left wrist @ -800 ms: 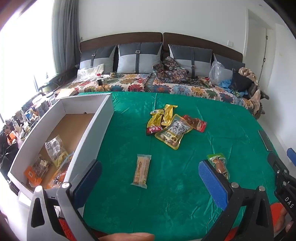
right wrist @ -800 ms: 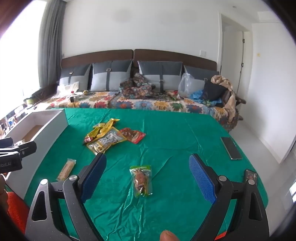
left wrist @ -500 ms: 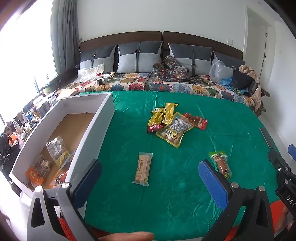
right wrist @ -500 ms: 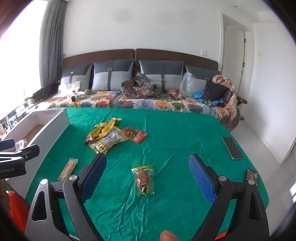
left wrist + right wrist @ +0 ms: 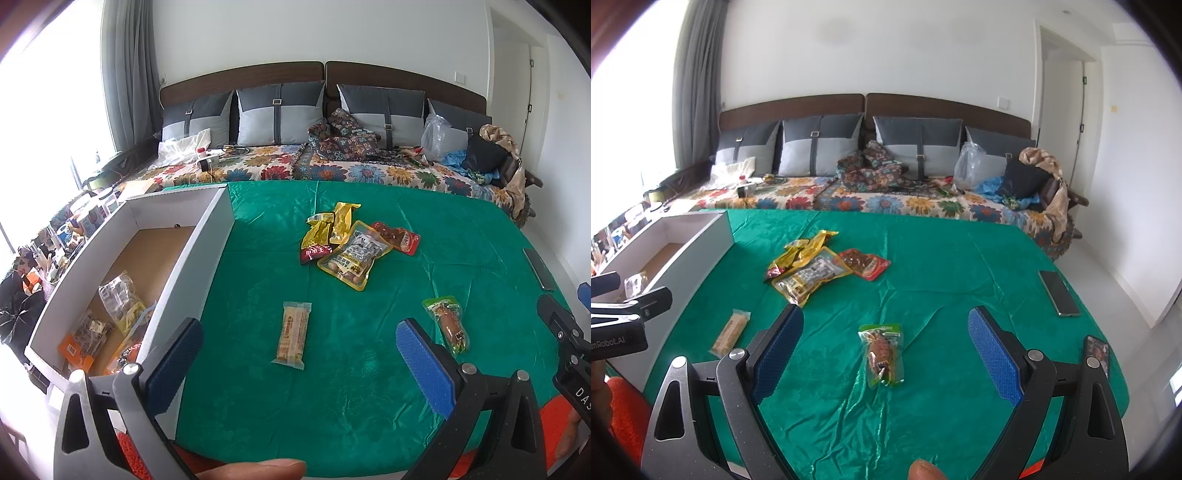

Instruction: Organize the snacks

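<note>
On the green cloth a tan biscuit bar [image 5: 292, 334] lies between and just beyond the blue pads of my left gripper [image 5: 299, 343], which is open and holds nothing. A green-topped sausage pack [image 5: 882, 354] lies straight ahead of my right gripper [image 5: 884, 332], also open and empty. The same pack [image 5: 448, 323] shows at the right in the left wrist view. Further back sits a heap of yellow and red snack packs [image 5: 351, 243]. A white cardboard box [image 5: 212, 236] at the left holds several snack packs [image 5: 118, 295].
A phone [image 5: 1059, 292] lies on the cloth at the right edge and a second one [image 5: 1097, 350] nearer me. Behind the table stands a flower-patterned sofa [image 5: 332, 166] with grey cushions. A cluttered shelf [image 5: 55, 240] runs along the window at the left.
Both grippers have crept slightly forward, so the bar and the sausage pack sit a little nearer in each view. Jaws stay wide apart; nothing was grasped.
</note>
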Tool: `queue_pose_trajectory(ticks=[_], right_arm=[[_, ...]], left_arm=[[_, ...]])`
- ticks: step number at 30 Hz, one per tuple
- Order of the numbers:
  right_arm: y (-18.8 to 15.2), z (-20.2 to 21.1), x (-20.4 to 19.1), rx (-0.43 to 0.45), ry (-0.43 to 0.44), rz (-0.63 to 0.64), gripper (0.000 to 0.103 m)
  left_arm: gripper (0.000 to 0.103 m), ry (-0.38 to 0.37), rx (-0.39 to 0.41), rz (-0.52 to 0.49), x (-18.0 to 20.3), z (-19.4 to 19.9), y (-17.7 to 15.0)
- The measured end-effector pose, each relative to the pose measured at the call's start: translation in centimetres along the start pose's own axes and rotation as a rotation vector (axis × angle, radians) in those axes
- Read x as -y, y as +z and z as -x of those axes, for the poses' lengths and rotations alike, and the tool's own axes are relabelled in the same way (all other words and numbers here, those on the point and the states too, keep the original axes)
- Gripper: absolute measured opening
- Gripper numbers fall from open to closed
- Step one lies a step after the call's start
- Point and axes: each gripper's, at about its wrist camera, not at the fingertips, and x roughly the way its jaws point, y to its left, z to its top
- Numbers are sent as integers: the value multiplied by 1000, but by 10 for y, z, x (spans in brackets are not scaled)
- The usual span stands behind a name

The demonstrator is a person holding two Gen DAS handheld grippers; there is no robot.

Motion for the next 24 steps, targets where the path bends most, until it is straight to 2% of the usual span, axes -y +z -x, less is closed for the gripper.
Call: queue_pose_trajectory(ticks=[24], right_arm=[[-7,-7,0,-32,16,-11,93]], left_arm=[[103,12,-4,-7,-6,-2,-7]])
